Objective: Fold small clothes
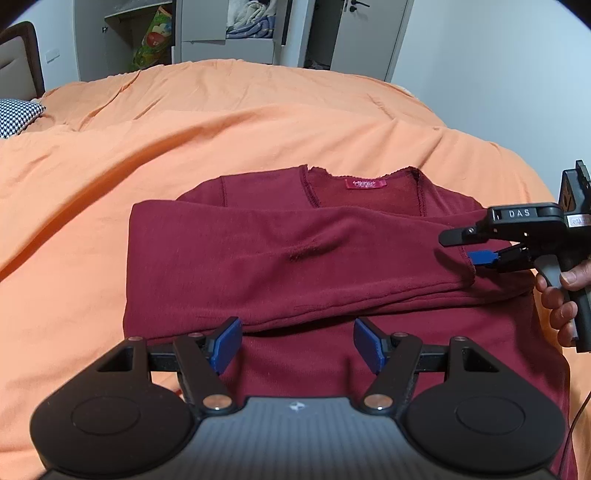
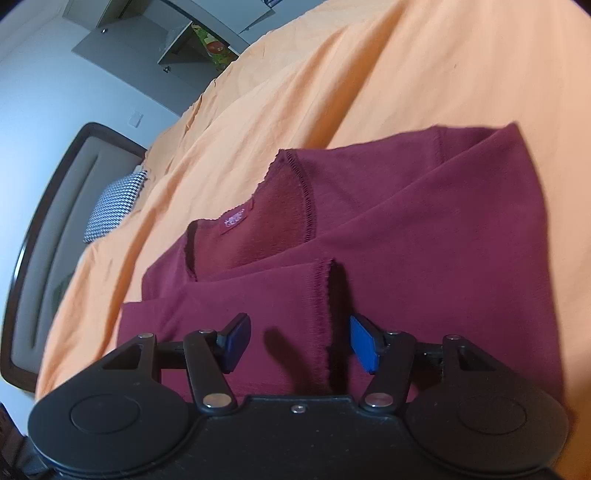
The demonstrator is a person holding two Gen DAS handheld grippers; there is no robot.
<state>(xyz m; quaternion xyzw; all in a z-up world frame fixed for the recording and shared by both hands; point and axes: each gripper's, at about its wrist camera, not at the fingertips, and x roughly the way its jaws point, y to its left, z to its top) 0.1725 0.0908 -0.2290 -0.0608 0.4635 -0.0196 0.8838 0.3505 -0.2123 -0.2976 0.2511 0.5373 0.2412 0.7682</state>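
Observation:
A dark red long-sleeved shirt (image 1: pixel 314 258) lies flat on the orange bedspread (image 1: pixel 184 140), collar and pink label (image 1: pixel 365 183) at the far side. Both sleeves are folded across the chest. My left gripper (image 1: pixel 297 343) hovers open over the lower body of the shirt with nothing between its blue pads. At the right, my right gripper (image 1: pixel 467 246) is open beside the upper sleeve's cuff (image 1: pixel 466 264). In the right wrist view the right gripper (image 2: pixel 300 343) stands open over the shirt (image 2: pixel 424 240), with the stitched cuff edge (image 2: pixel 325 317) lying between and below its fingers.
A black-and-white patterned pillow (image 1: pixel 16 118) lies at the far left by the dark headboard (image 2: pixel 48 240). Grey wardrobes (image 1: pixel 240 29) stand past the bed. A person's hand (image 1: pixel 561 295) holds the right gripper's handle. Bare orange bedspread surrounds the shirt.

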